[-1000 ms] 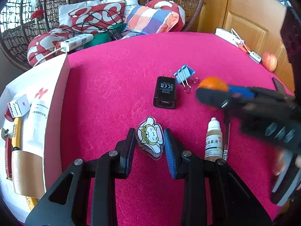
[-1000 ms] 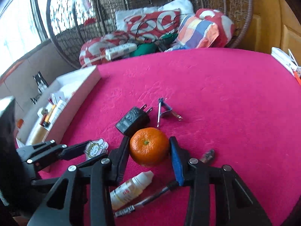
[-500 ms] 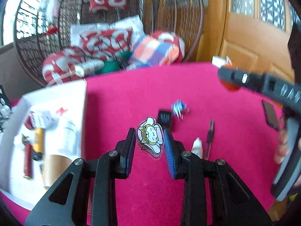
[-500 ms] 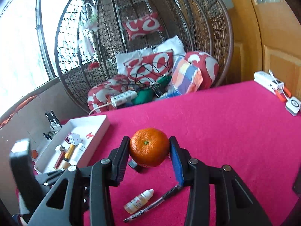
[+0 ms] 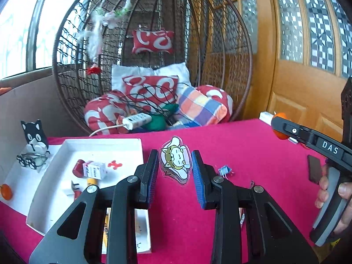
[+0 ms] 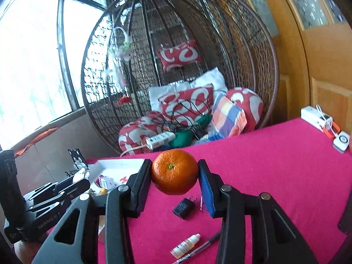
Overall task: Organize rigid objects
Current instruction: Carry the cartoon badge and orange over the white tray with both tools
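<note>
We've got the left gripper (image 5: pixel 175 167) clamped on the cat sticker (image 5: pixel 175 162) and the right gripper (image 6: pixel 175 177) squeezing the orange (image 6: pixel 175 171), both up off the pink table (image 6: pixel 275 167). The white box (image 5: pixel 66 169) already holds a few bits. Charger (image 6: pixel 183 208), dropper bottle (image 6: pixel 186 245), pen (image 6: pixel 198 249) and binder clip (image 5: pixel 225 171) still need sorting, we'd guess.

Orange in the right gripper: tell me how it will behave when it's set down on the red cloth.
The orange is round, so it will probably roll once released. Its skin looks firm and dimpled, and the right gripper holds it across its middle, so a slip seems unlikely. The cloth looks soft, which may slow any rolling.
</note>
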